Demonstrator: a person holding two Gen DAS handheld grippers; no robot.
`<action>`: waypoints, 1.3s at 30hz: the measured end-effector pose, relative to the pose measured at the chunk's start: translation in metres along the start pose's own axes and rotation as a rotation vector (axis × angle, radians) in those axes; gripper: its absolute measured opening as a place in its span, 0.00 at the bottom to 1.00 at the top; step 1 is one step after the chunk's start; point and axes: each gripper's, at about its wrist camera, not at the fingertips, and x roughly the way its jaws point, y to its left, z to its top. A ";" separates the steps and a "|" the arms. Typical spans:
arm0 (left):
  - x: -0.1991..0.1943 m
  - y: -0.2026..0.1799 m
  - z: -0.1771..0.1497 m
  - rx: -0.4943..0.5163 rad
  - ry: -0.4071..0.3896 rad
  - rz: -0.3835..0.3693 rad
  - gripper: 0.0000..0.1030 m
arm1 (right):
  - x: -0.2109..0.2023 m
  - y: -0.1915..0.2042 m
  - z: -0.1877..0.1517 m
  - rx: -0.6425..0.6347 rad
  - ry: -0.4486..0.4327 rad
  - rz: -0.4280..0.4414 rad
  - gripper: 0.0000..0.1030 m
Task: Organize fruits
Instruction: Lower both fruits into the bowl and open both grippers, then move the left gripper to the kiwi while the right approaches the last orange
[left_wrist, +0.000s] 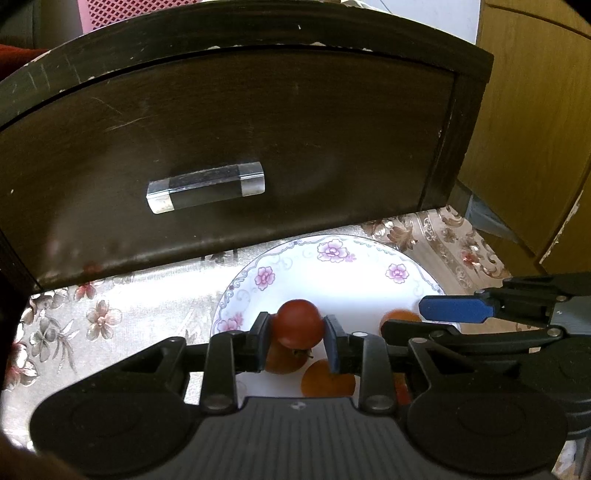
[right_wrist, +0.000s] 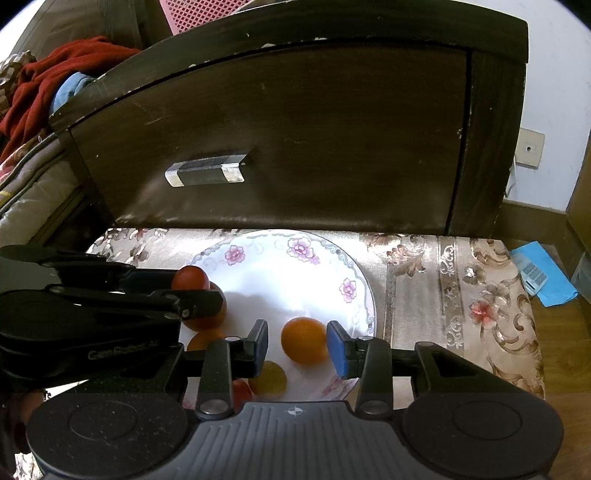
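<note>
Clamping a dark red round fruit (left_wrist: 299, 323), the left gripper (left_wrist: 297, 338) has both blue pads pressed against the fruit's sides and holds it above the near left part of a white round plate with a pink flower border (left_wrist: 332, 254). 1 orange round fruit (right_wrist: 304, 339) lies on the plate between the blue pads of the right gripper (right_wrist: 297, 345); a gap shows on the left side, and the right pad stands at the fruit's edge, so this claw is released. More fruits lie on the plate nearer the person: a second orange fruit (left_wrist: 327, 378), a brownish-orange fruit (left_wrist: 282, 360) under the held one, and a yellowish fruit (right_wrist: 269, 378). The plate rests on a beige floral cloth (right_wrist: 443, 280). Just behind the plate stands a dark brown wooden drawer front (left_wrist: 229, 147) with a clear bar handle (left_wrist: 206, 187).
</note>
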 end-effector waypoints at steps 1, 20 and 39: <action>0.000 0.000 0.000 0.000 0.000 0.000 0.37 | 0.000 0.000 0.000 0.000 0.000 0.000 0.31; -0.012 0.003 0.004 -0.021 -0.028 -0.003 0.42 | -0.014 -0.001 -0.001 0.020 -0.031 -0.019 0.35; -0.062 0.010 -0.014 -0.036 -0.032 0.023 0.43 | -0.048 0.025 -0.014 0.002 -0.040 0.035 0.36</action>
